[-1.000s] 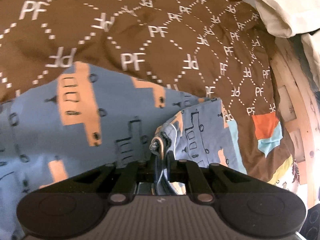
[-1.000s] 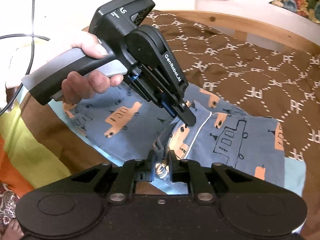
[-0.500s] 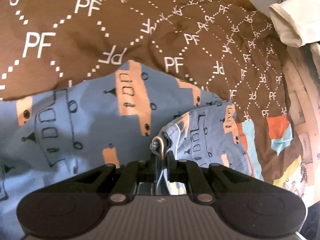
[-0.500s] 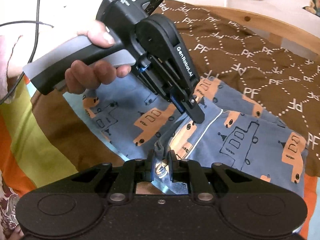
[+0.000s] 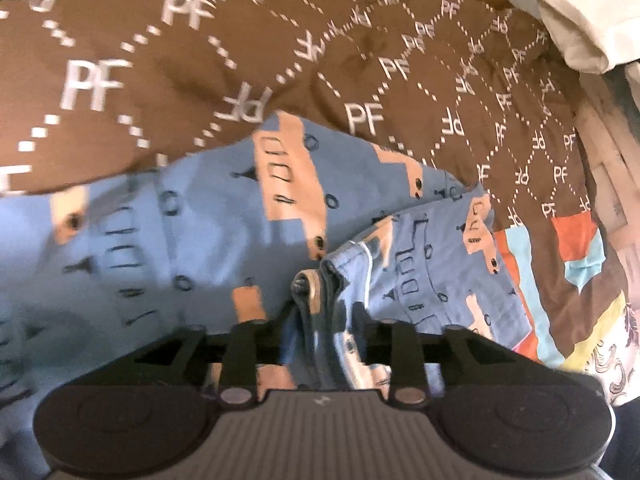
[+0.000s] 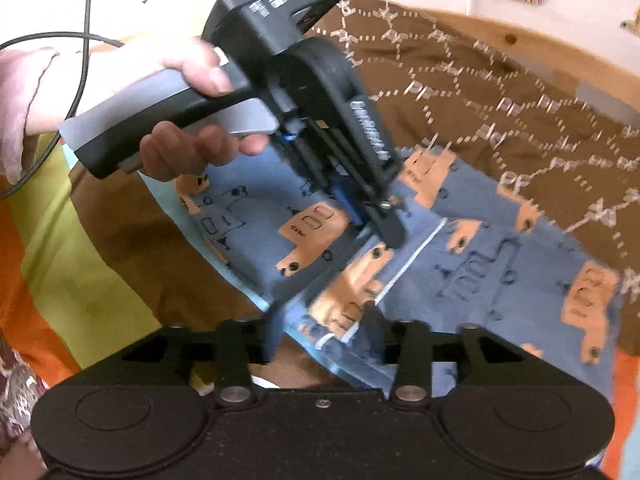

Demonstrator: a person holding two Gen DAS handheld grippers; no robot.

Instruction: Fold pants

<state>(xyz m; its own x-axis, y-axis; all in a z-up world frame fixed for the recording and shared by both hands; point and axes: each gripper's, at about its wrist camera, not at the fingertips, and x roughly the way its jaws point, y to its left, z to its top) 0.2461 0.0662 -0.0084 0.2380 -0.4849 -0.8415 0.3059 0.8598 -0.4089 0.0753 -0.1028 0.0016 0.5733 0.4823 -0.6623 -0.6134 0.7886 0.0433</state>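
The blue pants (image 5: 172,240) with orange vehicle prints lie folded over on a brown "PF" blanket (image 5: 280,60). In the left wrist view my left gripper (image 5: 318,312) has its jaws spread, with a bunched fabric edge (image 5: 310,288) loose between them. In the right wrist view the pants (image 6: 480,276) lie spread out, and my right gripper (image 6: 320,332) also has its jaws apart around the near pant edge. The left gripper (image 6: 394,236), held in a hand, points down at the fabric in that view.
A wooden bed frame (image 6: 520,40) rims the blanket. A cream pillow (image 5: 584,28) lies at the far right. A colourful striped sheet (image 6: 60,260) lies to the left. A black cable (image 6: 80,36) hangs near the hand.
Both grippers were shut on the pant edge and have now opened. The fabric lies slack between the jaws. Both views are blurred by motion.
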